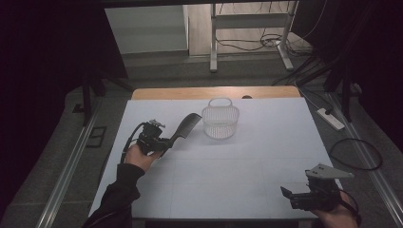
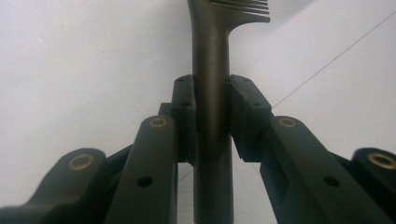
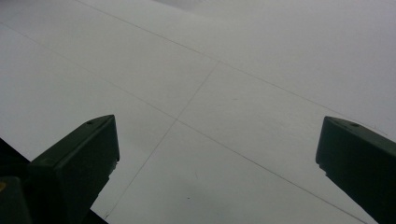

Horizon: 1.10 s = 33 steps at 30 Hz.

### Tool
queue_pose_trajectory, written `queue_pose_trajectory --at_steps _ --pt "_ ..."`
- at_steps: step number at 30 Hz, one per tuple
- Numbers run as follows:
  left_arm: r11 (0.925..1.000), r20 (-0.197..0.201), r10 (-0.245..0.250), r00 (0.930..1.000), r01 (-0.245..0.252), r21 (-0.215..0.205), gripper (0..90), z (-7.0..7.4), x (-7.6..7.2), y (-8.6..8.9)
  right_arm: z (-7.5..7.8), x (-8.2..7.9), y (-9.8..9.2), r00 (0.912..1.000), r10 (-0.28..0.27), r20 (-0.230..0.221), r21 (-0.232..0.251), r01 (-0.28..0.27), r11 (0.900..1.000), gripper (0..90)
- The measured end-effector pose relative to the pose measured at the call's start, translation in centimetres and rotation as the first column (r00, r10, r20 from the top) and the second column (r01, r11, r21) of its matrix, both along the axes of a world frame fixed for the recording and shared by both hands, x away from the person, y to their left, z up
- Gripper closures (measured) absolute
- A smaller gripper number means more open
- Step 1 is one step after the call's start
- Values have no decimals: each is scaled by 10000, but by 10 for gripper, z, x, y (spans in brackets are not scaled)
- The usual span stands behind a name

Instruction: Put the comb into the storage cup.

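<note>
A desk (image 1: 214, 185) fills the middle of the scene, its near edge toward the person. A basket (image 1: 220, 121) stands on the desk at the far side, near the centre. Just left of the basket, a comb (image 1: 186, 126) is held above the desk, its toothed end toward the basket and its handle clamped in the left gripper (image 1: 164, 141), at the desk's left side. The right gripper (image 1: 291, 194) sits at the near right corner, well apart from the basket. Beyond the far edge lies the floor (image 1: 161, 71), with cables.
</note>
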<state>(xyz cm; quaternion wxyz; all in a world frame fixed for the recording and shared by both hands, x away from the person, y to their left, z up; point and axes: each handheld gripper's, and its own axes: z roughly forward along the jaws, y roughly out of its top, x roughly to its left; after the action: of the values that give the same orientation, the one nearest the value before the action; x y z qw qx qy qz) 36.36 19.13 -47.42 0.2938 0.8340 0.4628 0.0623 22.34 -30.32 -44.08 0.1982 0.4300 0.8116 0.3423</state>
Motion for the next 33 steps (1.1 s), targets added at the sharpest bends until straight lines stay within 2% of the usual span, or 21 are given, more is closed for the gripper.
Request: queue_pose_trajectory --at_steps 21,25,33 --pt "9985 341 157 9993 -138 -538 724 12 -19 11 0 0 0 10000 41 5 -14 -41 10000 0" --pt "9975 546 279 9981 -243 -662 724 15 -23 14 0 0 0 10000 32 -2 -17 -32 10000 0" --pt "9966 868 121 9962 -49 -828 724 20 -33 13 0 0 0 10000 9 14 -29 -9 10000 0"
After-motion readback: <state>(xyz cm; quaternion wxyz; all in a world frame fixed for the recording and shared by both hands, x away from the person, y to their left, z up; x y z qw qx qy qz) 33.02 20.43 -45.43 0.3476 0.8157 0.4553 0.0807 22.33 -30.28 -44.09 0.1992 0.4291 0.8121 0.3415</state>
